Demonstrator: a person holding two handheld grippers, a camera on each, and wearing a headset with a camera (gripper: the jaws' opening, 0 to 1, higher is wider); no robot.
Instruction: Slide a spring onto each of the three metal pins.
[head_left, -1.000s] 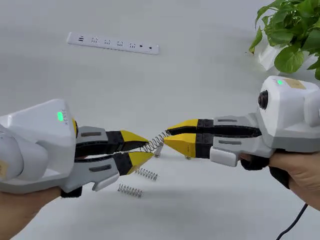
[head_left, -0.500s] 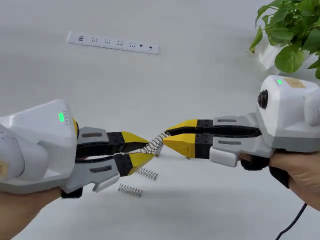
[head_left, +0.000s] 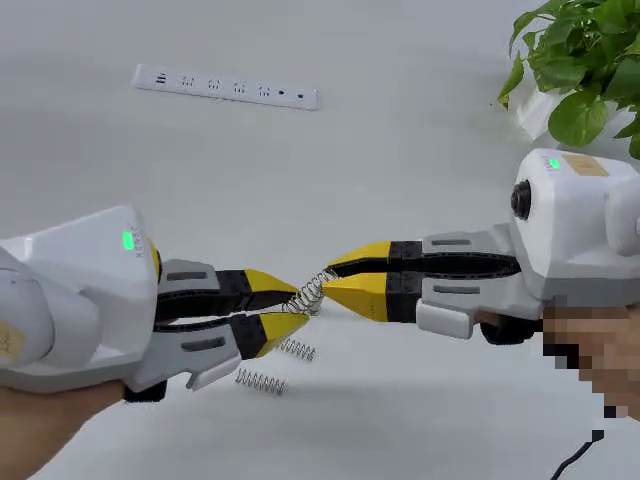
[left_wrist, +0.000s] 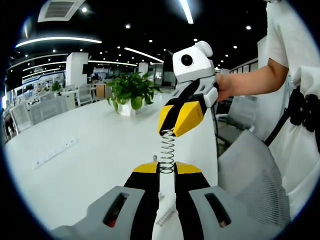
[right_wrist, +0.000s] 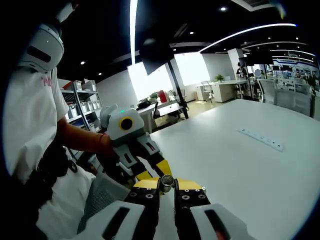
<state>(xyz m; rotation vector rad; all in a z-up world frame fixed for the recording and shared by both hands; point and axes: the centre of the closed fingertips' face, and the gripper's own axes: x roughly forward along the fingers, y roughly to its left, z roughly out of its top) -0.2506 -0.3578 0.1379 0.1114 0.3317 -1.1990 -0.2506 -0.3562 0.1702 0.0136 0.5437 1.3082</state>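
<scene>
The spring (head_left: 312, 290) is held above the worktop (head_left: 400, 150), one end clenched in the left gripper (head_left: 298, 305), the other in the right gripper (head_left: 328, 280). It should be kept straight and unkinked for threading.

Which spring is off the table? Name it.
The spring spanning the left tool and right tool, gripped at both ends in the air. The other two springs lie loose on the table.
</scene>
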